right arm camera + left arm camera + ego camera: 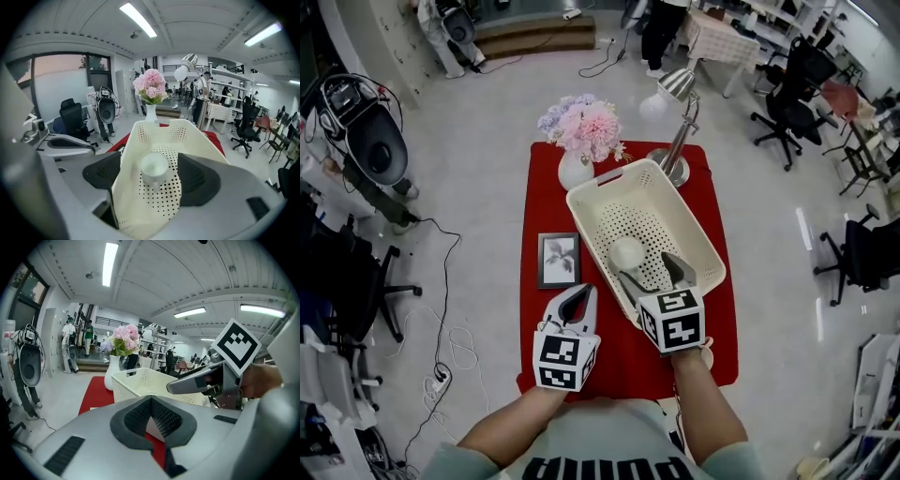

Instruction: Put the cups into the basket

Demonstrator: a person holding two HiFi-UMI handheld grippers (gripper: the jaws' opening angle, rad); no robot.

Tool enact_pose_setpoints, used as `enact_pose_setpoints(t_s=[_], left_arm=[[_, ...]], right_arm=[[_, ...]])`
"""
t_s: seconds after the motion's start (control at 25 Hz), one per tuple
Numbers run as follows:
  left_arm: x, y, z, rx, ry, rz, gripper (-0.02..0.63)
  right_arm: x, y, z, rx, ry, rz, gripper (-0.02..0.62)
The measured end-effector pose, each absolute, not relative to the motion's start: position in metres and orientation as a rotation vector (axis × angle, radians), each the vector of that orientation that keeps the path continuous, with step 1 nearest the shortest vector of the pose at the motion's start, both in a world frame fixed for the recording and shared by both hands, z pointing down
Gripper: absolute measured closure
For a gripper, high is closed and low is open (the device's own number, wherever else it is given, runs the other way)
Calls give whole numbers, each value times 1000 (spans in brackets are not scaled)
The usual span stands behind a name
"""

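A white perforated basket (592, 212) stands tilted on the red-covered table (546, 197). One white cup (628, 253) sits upright on the basket's floor. My right gripper (649, 269) hovers over the basket's near end, open, its jaws on either side of the cup and clear of it. In the right gripper view the cup (154, 168) lies between the wide-apart pads (202, 180), inside the basket (161, 132). My left gripper (580, 297) is left of the basket above the cloth, shut on nothing. The left gripper view shows its joined tips (151, 400), the basket (140, 383) and the right gripper's finger (192, 381).
A framed picture (559, 259) lies flat left of the basket. A white vase of pink flowers (579, 141) and a silver desk lamp (677, 117) stand at the table's far end. Office chairs (787, 112) and equipment stand on the floor around.
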State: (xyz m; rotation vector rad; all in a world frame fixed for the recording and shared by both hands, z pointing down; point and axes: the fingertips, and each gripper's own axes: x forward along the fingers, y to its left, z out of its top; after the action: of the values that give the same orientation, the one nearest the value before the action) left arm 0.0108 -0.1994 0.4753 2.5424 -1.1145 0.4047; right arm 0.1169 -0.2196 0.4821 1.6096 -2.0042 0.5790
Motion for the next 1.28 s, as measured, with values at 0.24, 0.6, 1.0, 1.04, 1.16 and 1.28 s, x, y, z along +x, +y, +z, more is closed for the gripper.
enact_pose_setpoints(t_s=[0.24,0.6,1.0,1.04,1.16,1.28], left_arm=[[14,-180,465,2597,-1060,389,603],[20,-150,457,2667,-970,382,603],[33,-115,466,2721,-827,420,603],[36,-113,466,2727,-814,421,603],[44,-109,463,2751,-784,416,603],[51,-105,459,2772,-759,409,603]], right_arm=[[100,-174,469,1631,-2060,564,216],[93,-105,467,1719,-2058,562,218],[113,-54,477,1872,-1942,530,575],[114,-51,478,1880,-1935,529,578],[120,-44,479,1898,-1911,531,580],[125,-40,477,1919,-1896,533,580]])
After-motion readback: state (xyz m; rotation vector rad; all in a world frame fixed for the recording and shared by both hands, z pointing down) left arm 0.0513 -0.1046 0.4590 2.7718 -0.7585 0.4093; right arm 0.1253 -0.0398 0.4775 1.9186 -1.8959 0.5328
